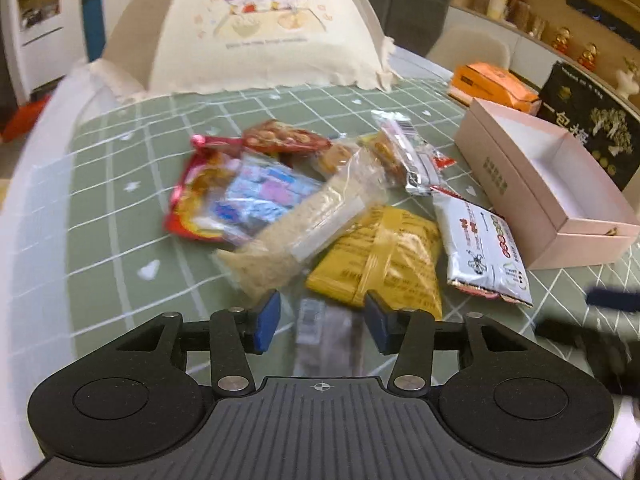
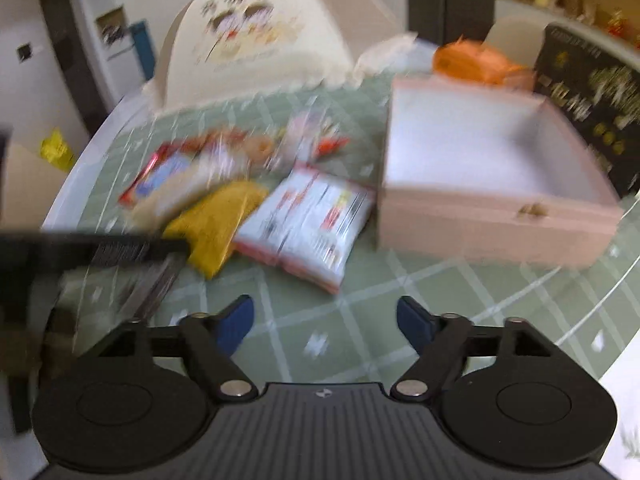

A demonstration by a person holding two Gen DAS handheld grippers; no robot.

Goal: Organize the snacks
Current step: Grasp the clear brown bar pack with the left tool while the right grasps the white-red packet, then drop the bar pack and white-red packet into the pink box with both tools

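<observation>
Looks like the sorting has only just begun — the pink box (image 1: 516, 184) sits open and empty at the right of the table, and the snacks lie in a loose heap on the green checked cloth (image 1: 100, 208) beside it. The left gripper (image 1: 320, 320) hangs low over the near edge of the heap, jaws partly apart, w/ a flat clear-wrapped packet (image 1: 324, 336) lying between the blue pads; I can't see the pads pressing on it, so I'd call it open, not gripping. The right gripper (image 2: 324, 324) is spread wide over bare cloth, nothing between its fingers, the box just ahead and to its right. Next move, I'd guess: close the left on that clear packet, or on the yellow pack (image 1: 380, 260) just beyond it, lift, carry it right to the box. The white-and-red pouch (image 1: 480, 248) lies nearest the box wall and prob. suits the right hand. In the way — the long rice-cracker bar (image 1: 304, 220) overlaps the yellow pack and the blue-and-pink bag (image 1: 260, 196), so a careless pull could drag neighbours. A cloth food cover (image 1: 264, 36), an orange pack (image 1: 492, 84) and a black carton (image 1: 592, 128) stand behind, well clear of the heap.
</observation>
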